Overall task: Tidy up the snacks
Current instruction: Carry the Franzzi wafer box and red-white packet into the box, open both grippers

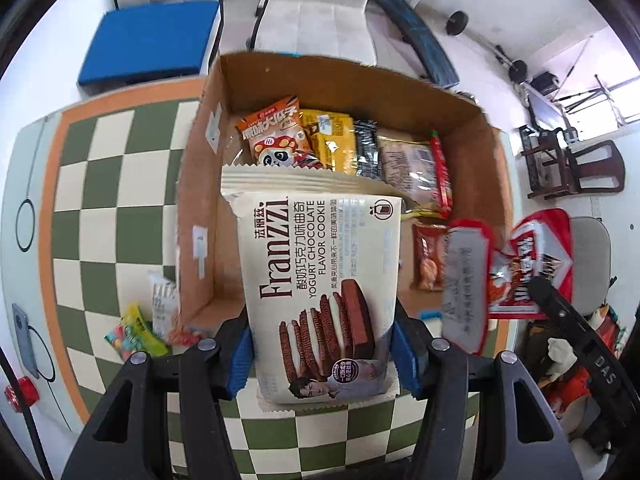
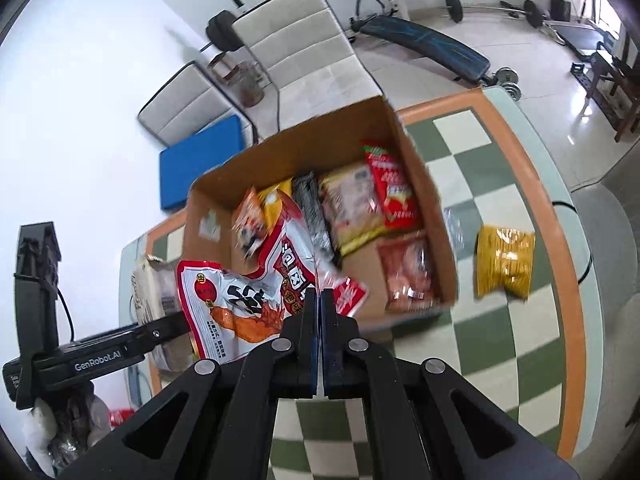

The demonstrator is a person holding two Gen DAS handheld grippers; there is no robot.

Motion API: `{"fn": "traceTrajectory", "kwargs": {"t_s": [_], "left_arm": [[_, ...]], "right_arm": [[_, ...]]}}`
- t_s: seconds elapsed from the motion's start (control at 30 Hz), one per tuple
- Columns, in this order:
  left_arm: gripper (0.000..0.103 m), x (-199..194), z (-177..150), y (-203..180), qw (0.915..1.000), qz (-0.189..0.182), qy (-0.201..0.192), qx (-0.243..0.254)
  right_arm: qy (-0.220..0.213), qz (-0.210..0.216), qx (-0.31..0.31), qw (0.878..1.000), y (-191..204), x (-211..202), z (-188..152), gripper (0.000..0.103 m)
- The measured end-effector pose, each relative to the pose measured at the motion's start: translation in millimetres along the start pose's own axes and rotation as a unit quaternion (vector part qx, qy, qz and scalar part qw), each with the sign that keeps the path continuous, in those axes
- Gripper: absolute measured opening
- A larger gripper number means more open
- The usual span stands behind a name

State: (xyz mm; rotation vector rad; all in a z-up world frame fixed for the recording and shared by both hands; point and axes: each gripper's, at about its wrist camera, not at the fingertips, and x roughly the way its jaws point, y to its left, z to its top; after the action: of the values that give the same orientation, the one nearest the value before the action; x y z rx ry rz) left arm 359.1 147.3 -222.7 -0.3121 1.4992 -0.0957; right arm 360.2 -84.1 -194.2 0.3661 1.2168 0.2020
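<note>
Checkered green-and-cream cloth [image 1: 100, 184] is covering the table, and a cardboard box [image 1: 200, 168] is standing open on it with a home gym behind. Left gripper [image 1: 322, 356] is clamping the Franzzi cookie pack [image 1: 320, 280] across its width, blue pads pressing both side edges, and is holding it above the near part of the box. Right gripper [image 2: 320, 304] is pinching the red-and-white snack bag [image 2: 256, 292] by one edge — jaws together on the film — so the bag is hanging loose over the box's near-left corner. Inside, packets [image 1: 344, 144] are standing in a row along the far wall, and an orange-red packet [image 2: 408, 272] is lying flat on the floor of the box. Judged advice: each pack is best lowered into the free near floor, not onto the row — the cookie pack kept level to spare the biscuits, the limp bag settled before release. A yellow packet [image 2: 506, 260] and small sweets [image 1: 136, 332] are still lying outside on the cloth.
</note>
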Motion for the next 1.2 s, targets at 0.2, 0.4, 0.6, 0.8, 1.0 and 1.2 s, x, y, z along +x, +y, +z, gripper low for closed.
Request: {"fn": "traceTrajectory", "kwargs": {"t_s": [0.2, 0.4, 0.6, 0.8, 1.0, 1.2], "left_arm": [[0.056, 40.5, 26.3, 11.3, 0.9987, 0.010, 0.046, -0.018], [0.057, 62.1, 36.0, 14.8, 0.9971, 0.017, 0.068, -0.029], [0.076, 69.0, 42.4, 14.5, 0.9967, 0.025, 0.070, -0.034], [0.086, 66.4, 41.3, 13.4, 0.9970, 0.026, 0.063, -0.038], [0.086, 48.8, 31.5, 7.2, 0.9985, 0.030, 0.035, -0.029], [0.086, 14.0, 0.1, 4.0, 0.9985, 0.045, -0.020, -0.025]], "right_arm": [[0.017, -0.012, 0.020, 1.000, -12.4, 36.3, 24.4, 0.001], [0.050, -0.023, 0.031, 0.998, -24.5, 74.7, 29.0, 0.002], [0.091, -0.036, 0.038, 0.994, -32.7, 102.3, 31.0, 0.036], [0.098, -0.041, 0.012, 0.994, -22.9, 102.4, 33.3, 0.082], [0.093, -0.055, -0.016, 0.994, -12.9, 92.4, 30.3, 0.086], [0.081, -0.043, -0.060, 0.994, 6.7, 70.7, 11.3, 0.089]]}}
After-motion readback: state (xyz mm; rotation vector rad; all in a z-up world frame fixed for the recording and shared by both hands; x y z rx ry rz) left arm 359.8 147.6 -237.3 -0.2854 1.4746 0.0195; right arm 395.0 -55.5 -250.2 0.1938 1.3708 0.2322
